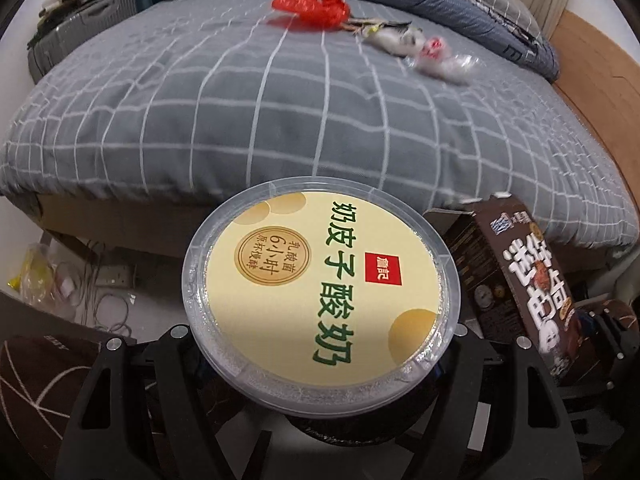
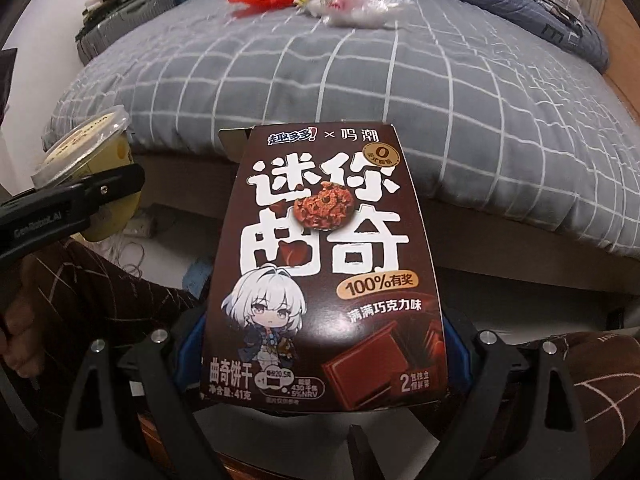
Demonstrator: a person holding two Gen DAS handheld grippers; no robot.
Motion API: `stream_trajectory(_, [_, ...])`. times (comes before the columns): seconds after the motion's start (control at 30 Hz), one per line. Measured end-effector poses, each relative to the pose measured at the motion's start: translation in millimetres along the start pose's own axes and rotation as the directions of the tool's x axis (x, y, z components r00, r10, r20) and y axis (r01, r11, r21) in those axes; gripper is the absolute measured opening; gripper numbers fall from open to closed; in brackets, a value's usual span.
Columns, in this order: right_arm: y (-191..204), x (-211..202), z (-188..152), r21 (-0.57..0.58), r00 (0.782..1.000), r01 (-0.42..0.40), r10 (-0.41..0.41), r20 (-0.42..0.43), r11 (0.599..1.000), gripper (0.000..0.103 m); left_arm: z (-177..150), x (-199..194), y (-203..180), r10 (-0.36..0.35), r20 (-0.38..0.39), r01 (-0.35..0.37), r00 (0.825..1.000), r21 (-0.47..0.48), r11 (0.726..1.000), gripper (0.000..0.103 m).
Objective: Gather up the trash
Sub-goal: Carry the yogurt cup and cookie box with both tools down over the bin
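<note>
Currently left gripper (image 1: 320, 360) clamps the round clear-lidded yellow yogurt cup (image 1: 320, 288); right gripper (image 2: 320, 360) clamps the upright brown cardboard cookie box (image 2: 324, 264). Remaining red plastic bag (image 1: 312, 4) and clear crumpled wrappers (image 1: 436, 56) lie far across the grey checked bed (image 1: 240, 120), straight ahead of both.

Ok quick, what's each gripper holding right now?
Left gripper: shut on the yogurt cup.
Right gripper: shut on the cookie box.

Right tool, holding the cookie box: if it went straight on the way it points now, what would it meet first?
Probably the bed: its near edge lies straight ahead beyond the cookie box that the right tool holds. Depth is unclear.
</note>
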State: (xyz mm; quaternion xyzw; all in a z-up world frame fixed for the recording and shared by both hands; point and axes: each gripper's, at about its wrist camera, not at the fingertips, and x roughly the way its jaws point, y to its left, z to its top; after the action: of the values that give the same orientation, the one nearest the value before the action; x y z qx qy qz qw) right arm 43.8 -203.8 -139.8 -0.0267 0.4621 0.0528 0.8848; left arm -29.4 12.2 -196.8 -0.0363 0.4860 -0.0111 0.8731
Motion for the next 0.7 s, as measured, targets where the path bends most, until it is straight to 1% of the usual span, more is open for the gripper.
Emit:
stream_trajectory(0.17, [3.7,7.7,10.1,0.014,1.000,0.003,-0.003,-0.031,1.000,0.087,-13.1,10.7,9.9,-0.003,-0.050,0.002,0.999,-0.014,1.000,0.072])
stream_trajectory(0.27, [9.7,7.2,14.8,0.012,0.999,0.006,-0.006,-0.034,1.000,0.087,-21.4,16.1,17.2,-0.010,-0.084,0.007,0.996,-0.031,0.999,0.072])
stream_trajectory(0.43, [13.3,16.7,22.0,0.020,0.998,-0.008,0.010,-0.066,1.000,0.087,-32.6,22.3,25.2,0.000,-0.126,-0.006,0.992,-0.047,0.999,0.072])
stream_trajectory(0.6, [13.9,43.8,36.0,0.037,0.985,-0.054,0.060,-0.160,0.998,0.087,-42.2,28.7,33.3,0.018,-0.155,-0.026,0.988,-0.048,0.998,0.072])
stream_trajectory(0.7, [12.0,65.1,52.2,0.052,0.975,-0.074,0.083,-0.206,0.996,0.087,-46.1,35.3,38.6,0.033,-0.172,-0.042,0.985,-0.050,0.998,0.072])
